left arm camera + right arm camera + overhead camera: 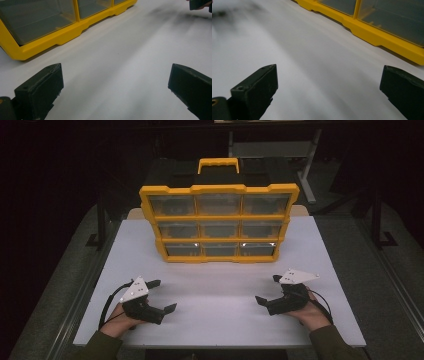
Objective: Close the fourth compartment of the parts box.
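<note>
Yellow drawer organizer [219, 217] stands upright at the back of the white surface [220, 295] in the high view, well apart from the released left claw [162, 295] and right claw [267, 289]. In the left gripper view its base [62, 35] lies ahead-left of spread jaws; in the right gripper view, ahead-right [372, 33].

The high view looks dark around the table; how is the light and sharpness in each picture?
High view: the white table is lit, its surroundings nearly black, with small glare spots on the yellow organizer's bottom drawers. Left gripper view: the jaws are sharp, the far table soft with blurred shadows. Right gripper view: likewise, a smeared shadow at upper left.
</note>
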A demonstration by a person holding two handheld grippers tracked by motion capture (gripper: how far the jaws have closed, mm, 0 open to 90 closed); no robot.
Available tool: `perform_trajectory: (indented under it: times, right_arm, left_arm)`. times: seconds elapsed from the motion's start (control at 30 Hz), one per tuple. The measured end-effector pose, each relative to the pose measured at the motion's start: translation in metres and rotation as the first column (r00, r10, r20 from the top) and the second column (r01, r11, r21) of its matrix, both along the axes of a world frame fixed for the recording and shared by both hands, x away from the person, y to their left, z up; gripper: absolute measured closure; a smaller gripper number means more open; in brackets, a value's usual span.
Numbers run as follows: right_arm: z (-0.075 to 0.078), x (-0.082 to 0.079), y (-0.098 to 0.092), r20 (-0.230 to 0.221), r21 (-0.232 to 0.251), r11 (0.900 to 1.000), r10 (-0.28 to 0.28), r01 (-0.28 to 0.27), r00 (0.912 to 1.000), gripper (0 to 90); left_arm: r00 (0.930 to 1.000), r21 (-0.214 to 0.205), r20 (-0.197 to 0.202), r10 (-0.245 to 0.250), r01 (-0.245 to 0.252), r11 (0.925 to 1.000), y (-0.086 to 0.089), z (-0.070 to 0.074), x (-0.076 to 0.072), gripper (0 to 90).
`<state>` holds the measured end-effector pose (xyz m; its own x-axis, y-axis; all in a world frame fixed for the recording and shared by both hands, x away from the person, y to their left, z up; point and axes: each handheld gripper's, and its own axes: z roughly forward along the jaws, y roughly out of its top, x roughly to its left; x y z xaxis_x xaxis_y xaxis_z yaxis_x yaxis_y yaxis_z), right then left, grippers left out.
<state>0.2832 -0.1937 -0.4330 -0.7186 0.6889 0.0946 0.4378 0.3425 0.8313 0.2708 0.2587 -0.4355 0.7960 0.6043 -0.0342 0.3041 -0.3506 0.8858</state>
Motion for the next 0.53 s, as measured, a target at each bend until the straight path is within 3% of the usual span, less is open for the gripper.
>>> perform_trajectory:
  times: [0.53]
  right_arm:
    - [-0.0038, -0.0008, 0.0001, -0.004, -0.02, 0.9998, 0.005, -0.005, 1.0, 1.1]
  left_arm:
    - [1.0, 0.008, 0.0, -0.007, 0.007, 0.9999, -0.0002, -0.0002, -0.0002, 0.0]
